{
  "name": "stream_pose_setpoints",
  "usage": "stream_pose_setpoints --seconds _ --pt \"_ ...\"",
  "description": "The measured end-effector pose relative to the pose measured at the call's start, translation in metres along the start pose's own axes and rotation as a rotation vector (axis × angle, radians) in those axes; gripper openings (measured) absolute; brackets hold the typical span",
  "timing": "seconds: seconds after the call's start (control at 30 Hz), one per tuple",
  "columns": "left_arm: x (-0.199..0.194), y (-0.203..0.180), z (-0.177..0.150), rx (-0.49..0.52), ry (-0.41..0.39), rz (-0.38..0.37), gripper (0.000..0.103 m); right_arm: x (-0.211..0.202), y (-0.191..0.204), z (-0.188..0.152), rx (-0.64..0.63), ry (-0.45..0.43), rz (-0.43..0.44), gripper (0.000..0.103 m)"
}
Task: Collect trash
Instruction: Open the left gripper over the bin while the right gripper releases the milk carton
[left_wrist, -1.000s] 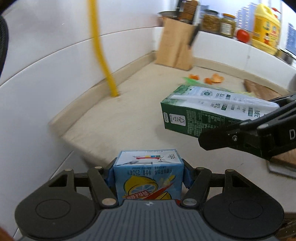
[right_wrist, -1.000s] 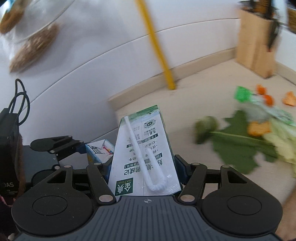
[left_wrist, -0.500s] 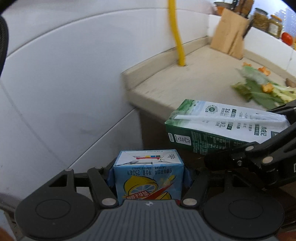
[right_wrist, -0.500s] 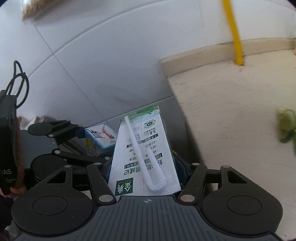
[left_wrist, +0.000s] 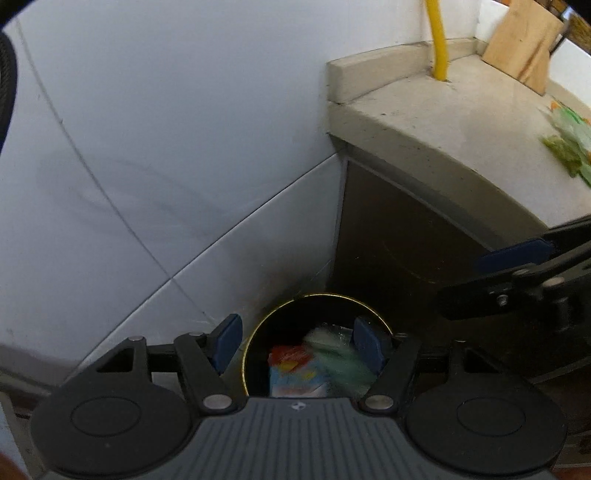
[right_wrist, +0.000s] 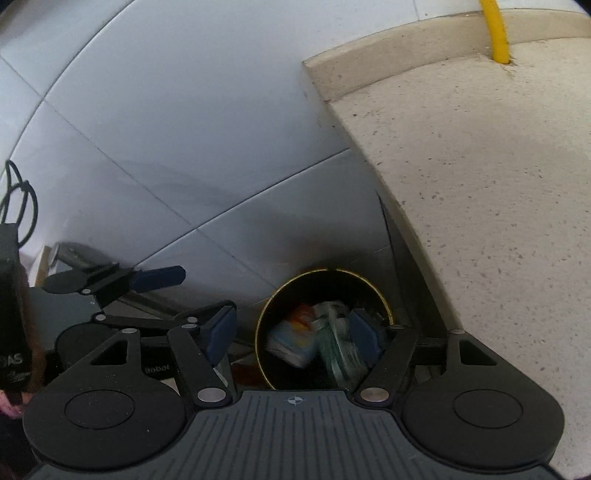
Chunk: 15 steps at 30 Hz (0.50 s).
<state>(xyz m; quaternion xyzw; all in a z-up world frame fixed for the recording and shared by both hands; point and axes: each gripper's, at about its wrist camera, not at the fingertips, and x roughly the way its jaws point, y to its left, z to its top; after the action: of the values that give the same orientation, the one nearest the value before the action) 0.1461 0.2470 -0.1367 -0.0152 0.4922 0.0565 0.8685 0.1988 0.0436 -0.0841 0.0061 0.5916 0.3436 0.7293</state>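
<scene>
A round black bin with a gold rim (left_wrist: 321, 295) (right_wrist: 325, 271) stands on the floor in the corner beside the counter. Inside it lie a blue juice carton (left_wrist: 295, 374) (right_wrist: 291, 341) and a green milk carton (left_wrist: 341, 363) (right_wrist: 336, 354), both blurred. My left gripper (left_wrist: 297, 343) hangs open right above the bin, nothing between its blue pads. My right gripper (right_wrist: 293, 336) is open over the bin too, and it holds nothing. One of the right gripper's fingers (left_wrist: 517, 253) shows at the right of the left wrist view. A left gripper finger (right_wrist: 159, 277) shows at the left of the right wrist view.
A beige stone countertop (left_wrist: 461, 122) (right_wrist: 498, 184) juts out to the right of the bin, with a dark cabinet side below. A yellow pipe (left_wrist: 437, 44) (right_wrist: 496, 33), a wooden knife block (left_wrist: 521, 40) and green vegetable scraps (left_wrist: 569, 144) are on it. White tiled wall behind.
Both grippers moved off the counter and down over the bin, then opened. The juice carton and the milk carton left the jaws and dropped into the bin.
</scene>
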Motion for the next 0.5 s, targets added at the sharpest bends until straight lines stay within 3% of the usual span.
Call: stream_pose_setpoints --seconds 0.13,0.5 --pt "0.003 0.005 -0.001 -0.034 -0.006 -0.023 0.065 -0.014 0.003 -0.004 0.005 -0.016 -0.023 0.076" --pt "0.004 0.001 -0.001 -0.001 -0.012 -0.021 0.065 -0.045 0.003 -0.012 0.009 -0.061 -0.063 0.079"
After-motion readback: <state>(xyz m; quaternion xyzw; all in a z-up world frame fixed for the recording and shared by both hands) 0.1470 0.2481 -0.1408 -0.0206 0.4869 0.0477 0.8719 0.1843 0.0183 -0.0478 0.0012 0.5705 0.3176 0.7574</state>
